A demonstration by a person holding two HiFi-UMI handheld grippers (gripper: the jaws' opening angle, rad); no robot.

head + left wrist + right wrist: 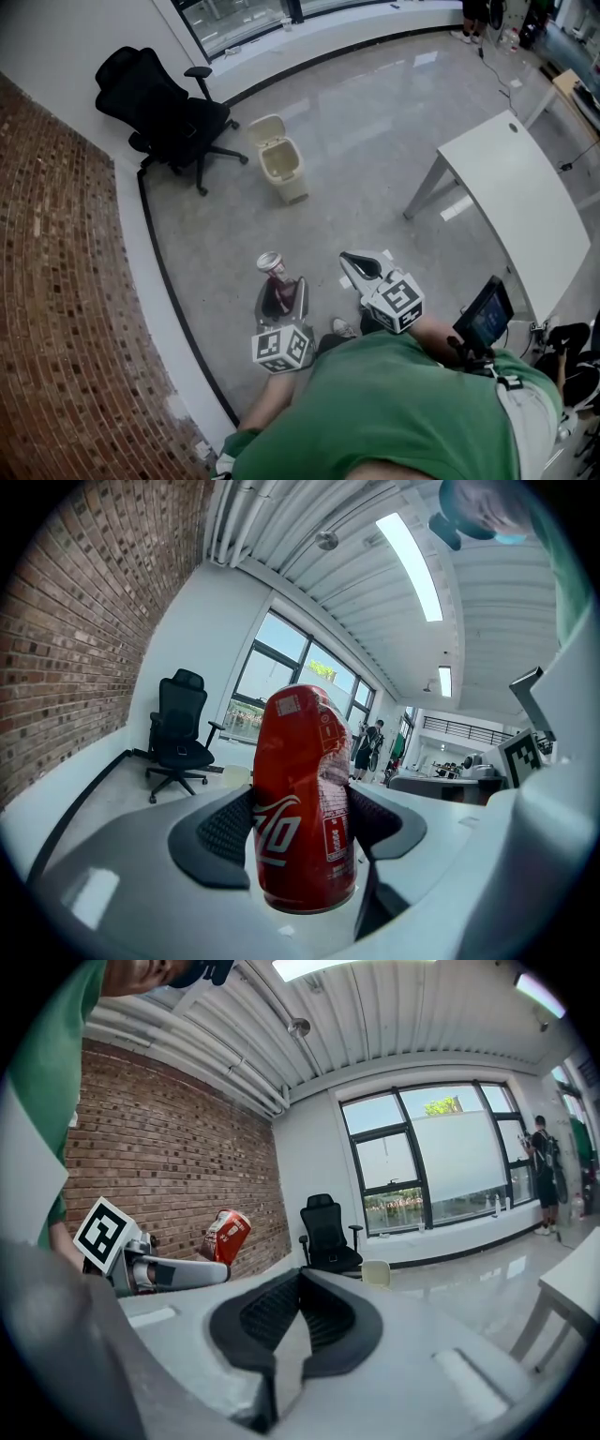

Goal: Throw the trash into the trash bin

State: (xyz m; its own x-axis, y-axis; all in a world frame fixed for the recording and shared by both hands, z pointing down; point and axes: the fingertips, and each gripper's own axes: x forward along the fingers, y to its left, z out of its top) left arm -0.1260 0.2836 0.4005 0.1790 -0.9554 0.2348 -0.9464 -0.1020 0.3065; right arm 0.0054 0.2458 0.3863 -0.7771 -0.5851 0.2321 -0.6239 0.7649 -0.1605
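I had the dented red soda can (305, 808) clamped in my left gripper (281, 292), my right gripper (360, 267) pinched together on nothing, and I judged that a throw from there could fall short of the cream plastic trash bin (281, 161), which stood well apart.

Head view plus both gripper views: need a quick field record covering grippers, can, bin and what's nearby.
left gripper: shut on the red can, pads on its sides
right gripper: shut, nothing between the jaws
trash bin: beige, lid up, standing on the floor ahead
office chair: black, left of the bin, apart from it
white table: right of the bin
task state: can held, not yet in the bin
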